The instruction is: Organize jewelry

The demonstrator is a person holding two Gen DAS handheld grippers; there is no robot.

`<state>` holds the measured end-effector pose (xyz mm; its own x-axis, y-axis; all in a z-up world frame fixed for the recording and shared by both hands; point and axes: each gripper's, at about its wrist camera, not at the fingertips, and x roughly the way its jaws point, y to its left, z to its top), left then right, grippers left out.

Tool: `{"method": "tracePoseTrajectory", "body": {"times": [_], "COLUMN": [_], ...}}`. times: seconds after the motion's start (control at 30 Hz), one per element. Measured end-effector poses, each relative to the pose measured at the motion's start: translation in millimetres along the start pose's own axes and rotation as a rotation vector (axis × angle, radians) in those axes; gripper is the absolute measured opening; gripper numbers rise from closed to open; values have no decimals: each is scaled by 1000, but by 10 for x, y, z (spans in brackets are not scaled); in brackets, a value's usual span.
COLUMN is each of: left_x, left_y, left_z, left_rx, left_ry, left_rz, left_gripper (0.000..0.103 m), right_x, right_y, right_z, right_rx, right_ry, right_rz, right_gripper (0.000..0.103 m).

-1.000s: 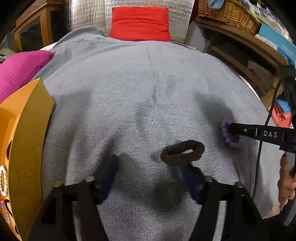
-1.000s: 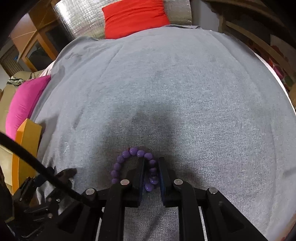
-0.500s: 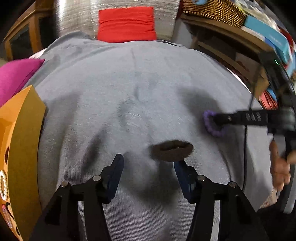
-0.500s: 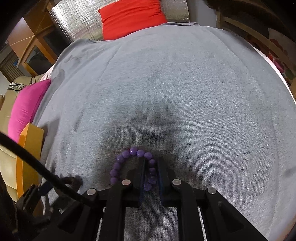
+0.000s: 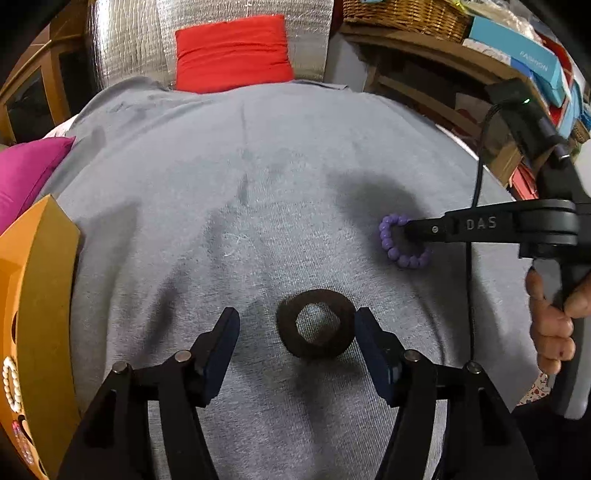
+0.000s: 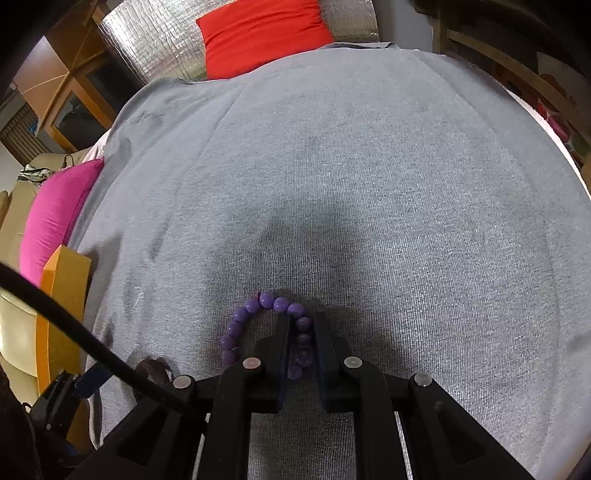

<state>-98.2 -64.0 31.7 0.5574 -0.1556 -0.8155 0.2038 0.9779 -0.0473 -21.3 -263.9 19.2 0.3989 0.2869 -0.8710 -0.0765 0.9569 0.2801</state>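
A dark brown hair-tie ring [image 5: 316, 354] lies flat on the grey cloth [image 5: 258, 184]. My left gripper [image 5: 295, 317] straddles it with jaws opening; the ring sits close to the right-hand finger [image 5: 373, 343], and the pads do not press on it. Further right, a purple bead bracelet [image 5: 400, 254] rests on the cloth, and my right gripper [image 6: 301, 325] is shut on one side of it [image 6: 258, 302]. That gripper [image 5: 410, 230] reaches in from the right in the left wrist view, with a hand [image 5: 554, 332] on its handle.
An orange jewelry box [image 5: 40, 280] stands at the left edge, with a pearl bracelet [image 5: 11, 384] in it. A pink cushion [image 6: 55, 218] and a red cushion [image 5: 232, 51] border the cloth. Shelves with a basket [image 5: 402, 14] stand at the back right.
The left gripper's jaws have spread wider and shifted, so the brown ring now shows as a full circle between the fingertips. The right gripper has stayed shut on the purple bracelet.
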Motion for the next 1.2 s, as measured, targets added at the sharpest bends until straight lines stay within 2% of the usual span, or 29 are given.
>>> {"method": "tracePoseTrajectory", "body": {"times": [0.2, 0.23, 0.3, 0.37, 0.5, 0.67, 0.73, 0.87, 1.0, 1.2], "left_x": [45, 55, 69, 76, 61, 28, 14, -18, -105, -278], "left_y": [-79, -92, -109, -125, -104, -65, -54, -6, 55, 100], "left_z": [19, 21, -5, -23, -58, -69, -64, -57, -46, -33], "left_rx": [17, 23, 37, 44, 44, 23, 14, -8, -36, -54], "left_ry": [1, 2, 11, 6, 1, 3, 0, -7, -22, -44], "left_rz": [-3, -13, -30, -35, -45, -37, -34, -29, -23, 21], "left_gripper": [64, 61, 42, 40, 27, 18, 18, 17, 17, 17], "right_x": [-1, -1, 0, 3, 5, -7, -23, -68, -102, -179], "right_y": [25, 23, 26, 27, 34, 47, 23, -72, -127, -95], "right_z": [-17, -17, -15, -17, -17, -31, -34, -25, -17, -38], "right_rx": [-1, -3, -7, -8, -16, -20, -9, 54, 96, 129], "right_ry": [1, 0, -1, 0, 0, -3, -2, 7, 3, -16], "right_rz": [0, 0, -2, 0, 1, 5, 35, 150, 217, 335], "right_gripper": [15, 15, 15, 15, 15, 11, 11, 11, 11, 11]}}
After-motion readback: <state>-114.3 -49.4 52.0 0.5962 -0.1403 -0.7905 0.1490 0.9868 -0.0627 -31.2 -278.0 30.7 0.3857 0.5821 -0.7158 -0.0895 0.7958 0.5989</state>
